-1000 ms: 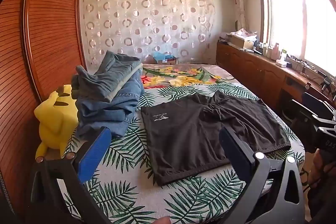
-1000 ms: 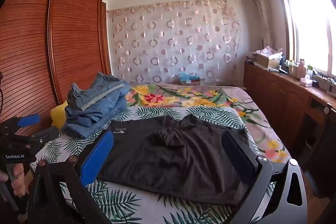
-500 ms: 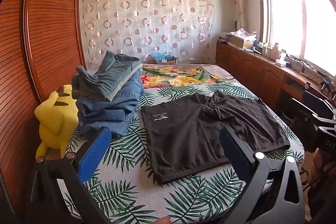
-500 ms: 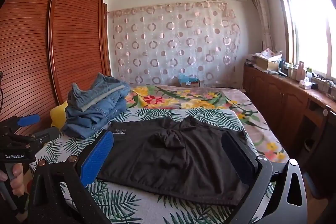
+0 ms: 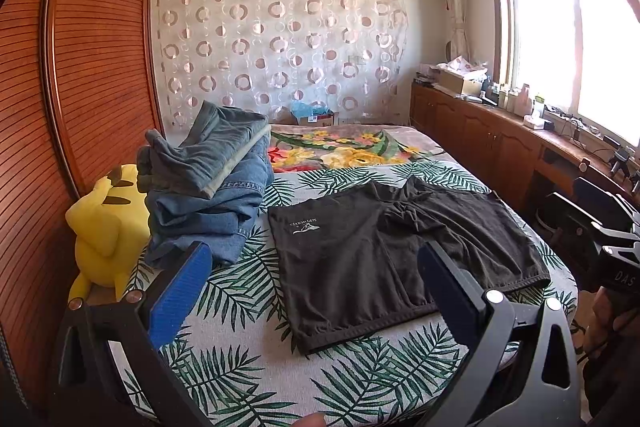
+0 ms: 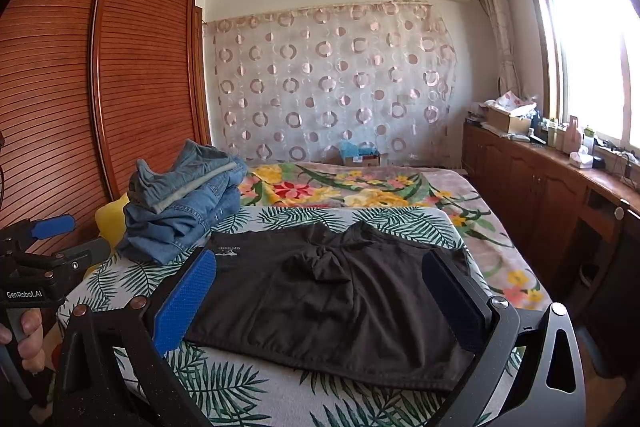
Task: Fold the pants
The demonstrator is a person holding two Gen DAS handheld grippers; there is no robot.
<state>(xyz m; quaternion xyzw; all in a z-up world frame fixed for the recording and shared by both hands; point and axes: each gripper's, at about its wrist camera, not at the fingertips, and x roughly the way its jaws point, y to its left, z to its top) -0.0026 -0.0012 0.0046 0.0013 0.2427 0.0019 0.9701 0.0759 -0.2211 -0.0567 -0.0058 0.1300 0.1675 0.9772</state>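
Black shorts (image 5: 384,259) with a small white logo lie spread flat on the leaf-print bed cover (image 5: 240,359), bunched at the crotch; they also show in the right wrist view (image 6: 336,303). My left gripper (image 5: 316,267) is open and empty, held above the near edge of the bed in front of the shorts. My right gripper (image 6: 320,279) is open and empty, held above the near edge facing the shorts. The left gripper shows at the left edge of the right wrist view (image 6: 52,239).
A stack of folded jeans (image 5: 208,183) sits left of the shorts, also in the right wrist view (image 6: 180,199). A yellow plush toy (image 5: 104,227) leans at the bed's left edge by the wooden wardrobe (image 5: 80,75). A wooden counter (image 6: 560,179) runs along the right under the window.
Both views have tilted up slightly, showing more ceiling. The shorts and jeans have not moved. Both grippers stay open.
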